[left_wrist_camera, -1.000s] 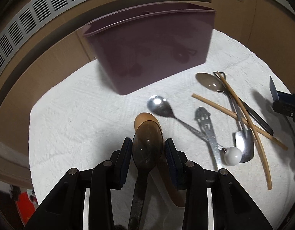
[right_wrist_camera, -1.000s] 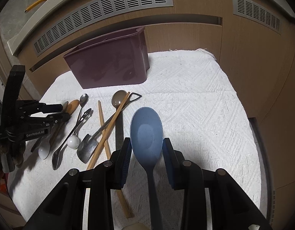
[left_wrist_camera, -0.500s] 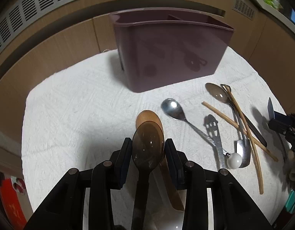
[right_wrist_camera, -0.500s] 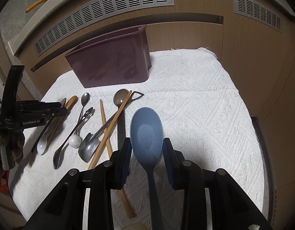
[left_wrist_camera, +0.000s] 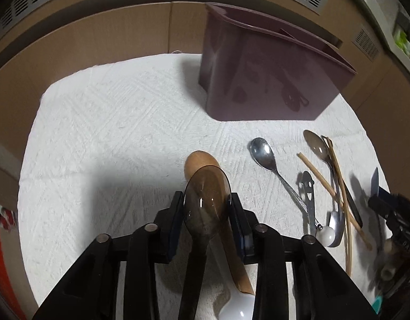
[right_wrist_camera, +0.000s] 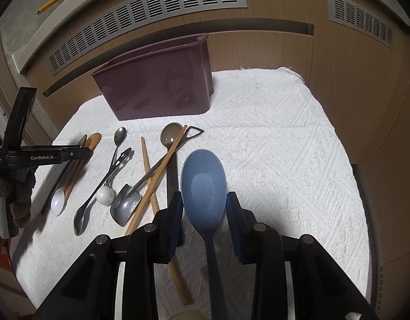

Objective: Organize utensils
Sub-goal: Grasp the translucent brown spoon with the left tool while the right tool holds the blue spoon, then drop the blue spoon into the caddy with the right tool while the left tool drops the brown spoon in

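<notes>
The left hand-held gripper (left_wrist_camera: 207, 208) pinches a smoky brown translucent spoon (left_wrist_camera: 206, 200) by its bowl, held above a wooden spoon (left_wrist_camera: 198, 160) lying on the white textured cloth (left_wrist_camera: 111, 133). The right hand-held gripper (right_wrist_camera: 204, 208) pinches a blue spoon (right_wrist_camera: 203, 186) the same way. A maroon utensil holder (right_wrist_camera: 156, 82) stands upright at the far side of the cloth. Between the two grippers lie loose utensils: a metal spoon (right_wrist_camera: 119, 136), crossed wooden chopsticks (right_wrist_camera: 162, 170), a small metal shovel-shaped spoon (right_wrist_camera: 126, 204) and a white-knobbed utensil (right_wrist_camera: 105, 196).
</notes>
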Demonstrator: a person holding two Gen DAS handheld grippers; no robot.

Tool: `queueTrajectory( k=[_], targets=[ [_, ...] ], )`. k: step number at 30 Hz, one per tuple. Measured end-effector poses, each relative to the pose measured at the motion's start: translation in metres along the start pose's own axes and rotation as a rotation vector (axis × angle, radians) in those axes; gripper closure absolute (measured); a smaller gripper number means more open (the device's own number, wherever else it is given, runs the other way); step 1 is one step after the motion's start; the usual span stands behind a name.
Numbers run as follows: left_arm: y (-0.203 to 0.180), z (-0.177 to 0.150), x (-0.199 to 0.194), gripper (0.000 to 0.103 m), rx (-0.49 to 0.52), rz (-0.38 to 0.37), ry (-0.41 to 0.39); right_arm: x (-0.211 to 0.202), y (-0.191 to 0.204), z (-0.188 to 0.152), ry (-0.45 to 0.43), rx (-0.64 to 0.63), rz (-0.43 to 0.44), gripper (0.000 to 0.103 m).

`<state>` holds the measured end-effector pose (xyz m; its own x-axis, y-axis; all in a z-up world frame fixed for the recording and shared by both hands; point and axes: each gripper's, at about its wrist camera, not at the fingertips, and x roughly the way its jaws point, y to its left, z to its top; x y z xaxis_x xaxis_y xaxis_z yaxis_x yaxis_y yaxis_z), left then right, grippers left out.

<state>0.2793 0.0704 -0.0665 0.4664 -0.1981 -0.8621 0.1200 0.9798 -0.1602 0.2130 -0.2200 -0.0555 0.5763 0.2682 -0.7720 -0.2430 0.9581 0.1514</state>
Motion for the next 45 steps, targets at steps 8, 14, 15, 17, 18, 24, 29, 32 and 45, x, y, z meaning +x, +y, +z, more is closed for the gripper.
queueTrajectory(
  k=[8, 14, 15, 17, 18, 24, 29, 32, 45],
  targets=[
    [-0.013, -0.02, -0.07, 0.07, 0.007, 0.025, -0.221, -0.012, 0.01, 0.007, -0.047, -0.067, -0.016, 0.072],
    [-0.029, -0.019, -0.117, 0.07, 0.009, -0.045, -0.355, -0.022, 0.016, 0.017, -0.1, -0.06, 0.025, 0.072],
    [-0.032, -0.016, -0.125, 0.07, 0.01, -0.053, -0.383, -0.023, 0.017, 0.02, -0.112, -0.064, 0.028, 0.073],
    [-0.037, -0.01, -0.137, 0.07, 0.008, -0.075, -0.433, -0.029, 0.02, 0.029, -0.146, -0.073, 0.035, 0.073],
    [-0.04, -0.004, -0.143, 0.07, 0.004, -0.089, -0.454, -0.033, 0.021, 0.034, -0.165, -0.074, 0.039, 0.073],
    [-0.058, 0.062, -0.195, 0.07, 0.03, -0.189, -0.609, -0.088, 0.034, 0.121, -0.398, -0.144, 0.118, 0.073],
    [-0.057, 0.13, -0.199, 0.07, -0.017, -0.258, -0.722, -0.097, 0.049, 0.191, -0.536, -0.22, 0.124, 0.073],
    [-0.046, 0.153, -0.172, 0.07, -0.061, -0.271, -0.734, -0.072, 0.046, 0.21, -0.502, -0.2, 0.118, 0.073],
    [-0.025, 0.171, -0.03, 0.069, -0.162, -0.292, -0.53, 0.051, 0.018, 0.192, -0.101, -0.175, 0.138, 0.071]
  ],
)
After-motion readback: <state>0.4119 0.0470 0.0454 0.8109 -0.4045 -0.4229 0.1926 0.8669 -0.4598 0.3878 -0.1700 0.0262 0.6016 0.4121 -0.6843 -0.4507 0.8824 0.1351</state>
